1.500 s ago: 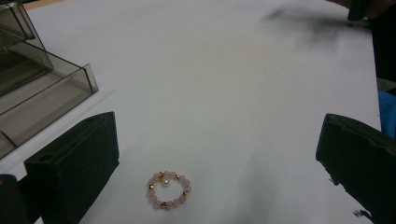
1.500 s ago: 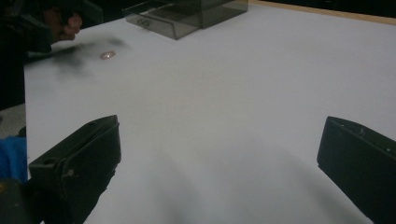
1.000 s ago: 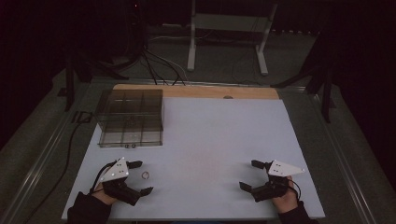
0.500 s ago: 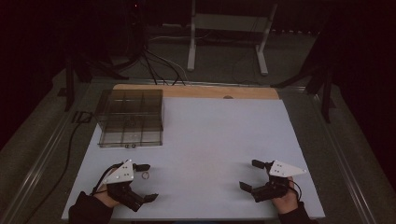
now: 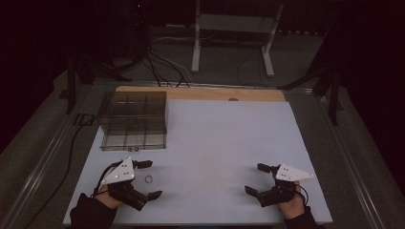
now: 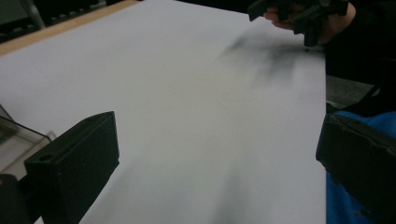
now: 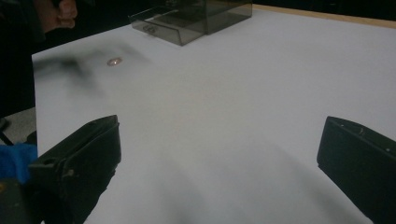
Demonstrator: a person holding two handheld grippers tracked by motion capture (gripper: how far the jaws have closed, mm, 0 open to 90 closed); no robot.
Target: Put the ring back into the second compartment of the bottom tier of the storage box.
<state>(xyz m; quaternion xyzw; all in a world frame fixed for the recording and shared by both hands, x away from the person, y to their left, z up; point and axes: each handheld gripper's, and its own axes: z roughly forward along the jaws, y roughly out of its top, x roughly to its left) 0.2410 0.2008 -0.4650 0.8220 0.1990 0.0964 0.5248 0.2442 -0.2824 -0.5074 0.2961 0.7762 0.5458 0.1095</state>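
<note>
A small metal ring (image 5: 149, 179) lies flat on the white table top (image 5: 219, 138) near the front left, and it also shows as a small disc-like ring (image 7: 114, 61) in the right gripper view. My left gripper (image 5: 152, 179) is open, its jaws wide apart with one on either side of the ring, not touching it. My right gripper (image 5: 255, 178) is open near the front right with nothing between its jaws. In the left gripper view the left gripper (image 6: 215, 158) faces bare table, with the right gripper (image 6: 299, 14) far off.
A smoky transparent box (image 5: 133, 119) with compartments and a front drawer stands at the back left, also seen as the box (image 7: 196, 14) in the right gripper view. A wooden strip (image 5: 200, 93) runs along the far edge. Cables and a stand are on the floor beyond.
My left gripper has shifted slightly forward and right, so the ring that lay just beyond its jaws now sits between them. The right gripper has stayed still.
</note>
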